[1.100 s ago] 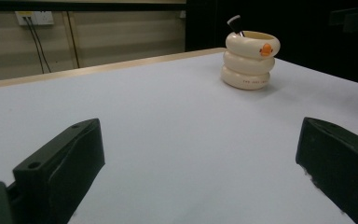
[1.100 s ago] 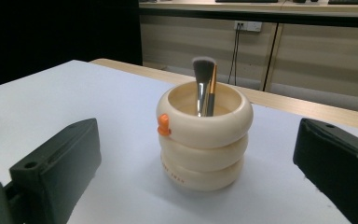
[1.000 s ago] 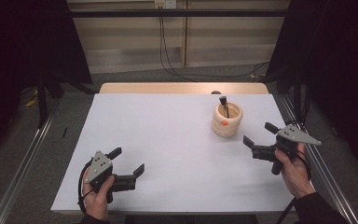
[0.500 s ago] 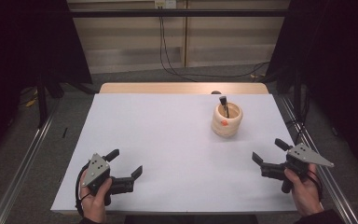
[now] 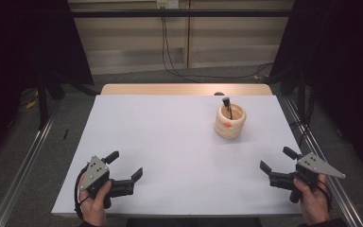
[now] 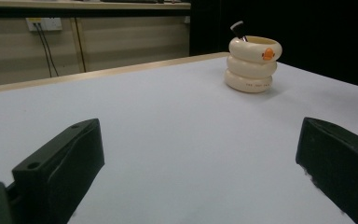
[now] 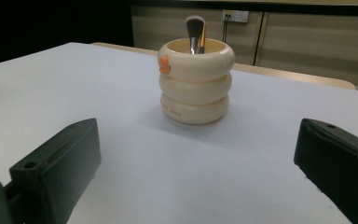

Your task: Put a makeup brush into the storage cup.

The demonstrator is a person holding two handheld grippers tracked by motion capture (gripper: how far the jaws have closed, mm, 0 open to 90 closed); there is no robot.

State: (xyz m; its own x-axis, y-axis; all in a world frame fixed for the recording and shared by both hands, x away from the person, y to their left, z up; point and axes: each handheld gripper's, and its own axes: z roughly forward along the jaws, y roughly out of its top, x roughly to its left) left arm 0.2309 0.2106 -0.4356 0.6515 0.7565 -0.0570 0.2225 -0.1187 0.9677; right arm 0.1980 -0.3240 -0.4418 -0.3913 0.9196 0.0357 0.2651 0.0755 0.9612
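1. White sheet covers the table [image 5: 170, 156] in the high view, with a strip of bare wood along the far edge. One cream holder [image 5: 230, 121], shaped like three stacked rings, stands right of centre toward the far side, near no edge. One brush [image 5: 226, 104] stands in it, dark head up. The left gripper [image 5: 125, 165] sits over the near left corner and the right gripper [image 5: 276, 160] near the right edge; both have their jaws wide apart and hold nothing. Bare sheet lies between them, and each is well apart from the holder. The person's hands are cut off by the bottom of the frame, and the room to either side is too dark to make out.

2. Left gripper view: two black jaws rise at the bottom corners, spread wide, with bare sheet between them. The holder [image 6: 253, 64] stands far off at upper right, close to where the sheet falls away into darkness. An orange mark shows on its top ring. The brush [image 6: 237, 29] tip peeks over the rim; its handle is hidden inside. Small print on the lowest ring is too fine to read.

3. Right gripper view: the jaws are again wide apart and empty, their bases cut off below. The holder [image 7: 196, 87] stands ahead, slightly left of centre, well apart from the jaws with clear sheet on all sides. The brush [image 7: 195, 32] leans in it, bristles up, lower part hidden.
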